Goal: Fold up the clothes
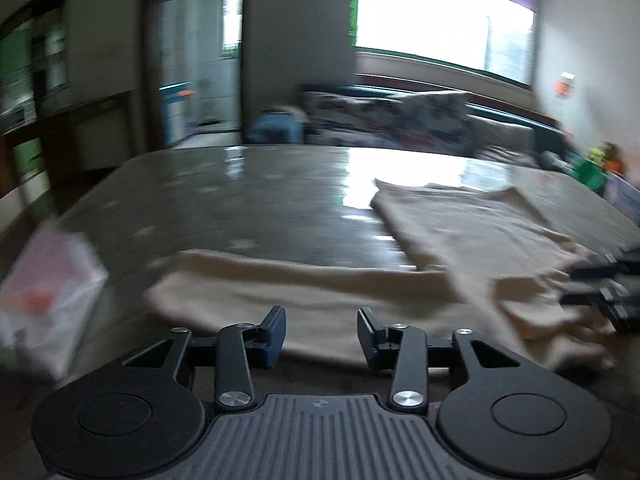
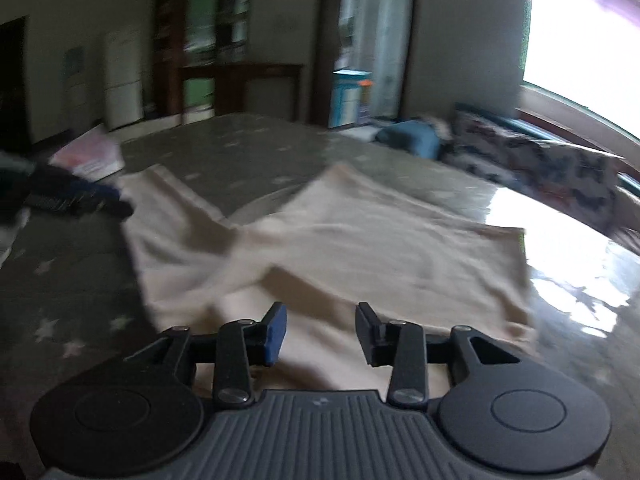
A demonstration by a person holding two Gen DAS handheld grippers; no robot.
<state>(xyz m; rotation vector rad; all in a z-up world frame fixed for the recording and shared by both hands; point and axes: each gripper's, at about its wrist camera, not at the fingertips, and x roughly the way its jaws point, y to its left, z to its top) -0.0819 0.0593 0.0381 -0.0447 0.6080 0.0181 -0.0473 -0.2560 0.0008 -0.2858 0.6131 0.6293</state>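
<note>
A cream garment point(image 1: 460, 248) lies spread on the grey star-patterned table point(image 1: 240, 208), with one part folded over another. My left gripper point(image 1: 322, 334) is open and empty just above the garment's near edge. My right gripper point(image 2: 321, 332) is open and empty over the near part of the same garment point(image 2: 360, 240). The right gripper also shows at the right edge of the left wrist view point(image 1: 608, 284), touching the cloth. The left gripper shows at the left edge of the right wrist view point(image 2: 76, 198), beside the garment's far left end.
A white and pink packet point(image 1: 48, 292) lies on the table's left side, also seen in the right wrist view point(image 2: 92, 156). A sofa with patterned cushions point(image 1: 400, 116) stands beyond the table under a bright window. Cabinets point(image 2: 224, 80) stand at the back.
</note>
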